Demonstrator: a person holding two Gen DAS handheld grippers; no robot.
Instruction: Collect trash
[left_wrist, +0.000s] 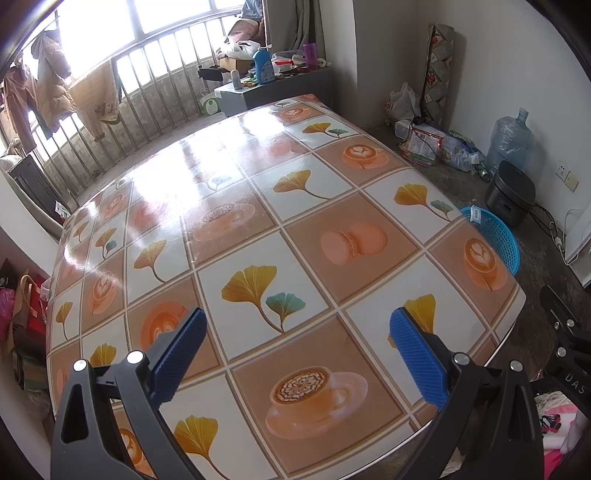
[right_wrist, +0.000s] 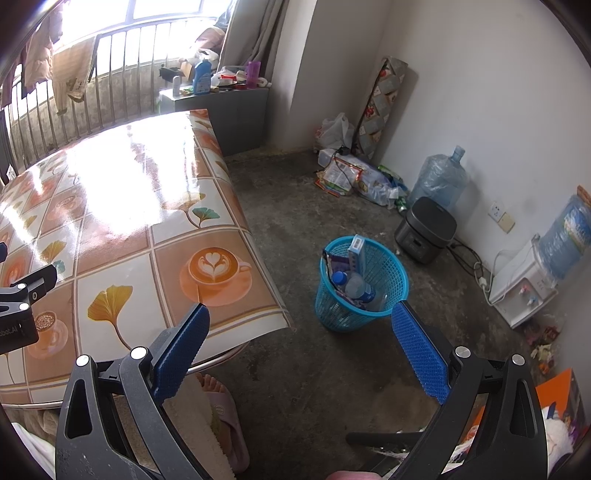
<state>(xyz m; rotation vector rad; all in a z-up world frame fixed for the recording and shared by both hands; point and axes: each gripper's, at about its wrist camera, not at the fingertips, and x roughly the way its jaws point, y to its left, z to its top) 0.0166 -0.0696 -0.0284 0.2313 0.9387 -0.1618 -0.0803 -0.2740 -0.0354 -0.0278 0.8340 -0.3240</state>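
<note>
Tabletop shows me nothing to collect | left gripper and right gripper both gape, holding nothing | trash sits in blue basket off the table's right edge | risk: tall box tipping out if I nudge it.

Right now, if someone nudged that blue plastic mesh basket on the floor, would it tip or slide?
The blue plastic mesh basket looks thin-walled and light, so it would probably slide easily on the concrete floor. It narrows toward the base and a tall box pokes above the rim, so a high push might tip it.
</note>
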